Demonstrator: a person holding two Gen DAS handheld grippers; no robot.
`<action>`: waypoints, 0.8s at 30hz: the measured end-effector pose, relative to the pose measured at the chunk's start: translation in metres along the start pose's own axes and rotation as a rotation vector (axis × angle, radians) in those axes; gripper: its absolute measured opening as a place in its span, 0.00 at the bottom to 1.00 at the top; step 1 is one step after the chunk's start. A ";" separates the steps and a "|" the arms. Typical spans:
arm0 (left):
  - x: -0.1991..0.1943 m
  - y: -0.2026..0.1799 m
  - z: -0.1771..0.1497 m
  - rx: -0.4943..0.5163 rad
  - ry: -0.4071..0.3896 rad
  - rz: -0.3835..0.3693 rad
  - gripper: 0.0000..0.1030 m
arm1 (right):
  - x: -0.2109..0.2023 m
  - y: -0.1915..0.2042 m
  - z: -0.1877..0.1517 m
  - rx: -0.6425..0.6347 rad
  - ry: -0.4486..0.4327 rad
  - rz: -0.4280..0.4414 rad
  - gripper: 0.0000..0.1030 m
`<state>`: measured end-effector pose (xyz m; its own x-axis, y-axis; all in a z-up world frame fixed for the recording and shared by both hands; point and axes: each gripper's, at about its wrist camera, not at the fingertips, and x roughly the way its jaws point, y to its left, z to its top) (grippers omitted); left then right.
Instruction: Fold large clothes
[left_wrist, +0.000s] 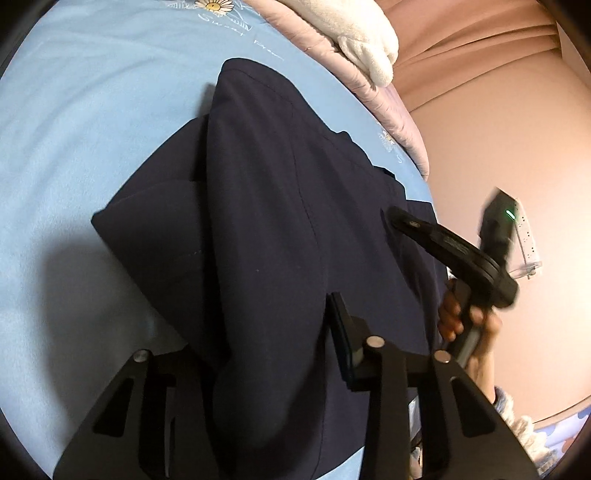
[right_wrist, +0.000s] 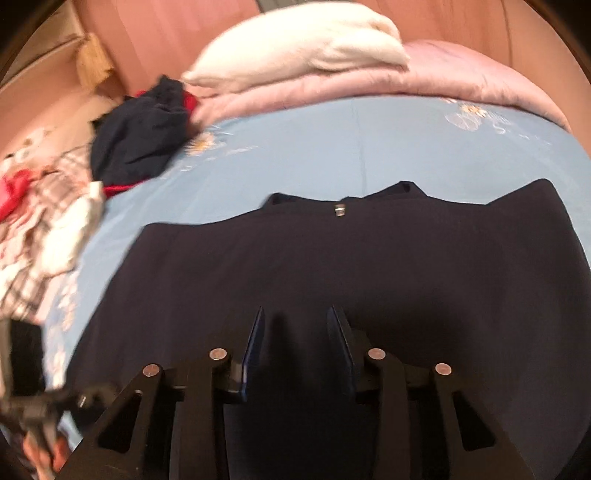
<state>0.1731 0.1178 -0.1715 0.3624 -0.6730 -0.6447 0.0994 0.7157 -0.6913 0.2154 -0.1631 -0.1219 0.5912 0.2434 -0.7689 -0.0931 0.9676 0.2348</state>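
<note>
Seemingly the left gripper (left_wrist: 273, 332) pinches a raised fold of the navy garment (left_wrist: 266, 206), whose long axis runs away across the blue bed (left_wrist: 74, 110). Nearer the far edge, the right gripper (right_wrist: 295, 332) hovers parted, empty, just above the cloth.
</note>
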 end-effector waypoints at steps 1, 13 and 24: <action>0.000 -0.002 0.000 0.005 -0.002 0.003 0.34 | 0.009 0.000 0.002 0.001 0.025 -0.024 0.29; -0.006 -0.031 -0.003 0.051 -0.033 0.058 0.34 | -0.016 0.014 -0.019 -0.095 0.081 -0.049 0.26; -0.007 -0.062 -0.006 0.117 -0.058 0.114 0.34 | -0.084 0.023 -0.099 -0.232 0.057 0.032 0.26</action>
<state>0.1588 0.0773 -0.1260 0.4301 -0.5766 -0.6947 0.1608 0.8061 -0.5695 0.0841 -0.1548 -0.1106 0.5392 0.2716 -0.7971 -0.2970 0.9471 0.1218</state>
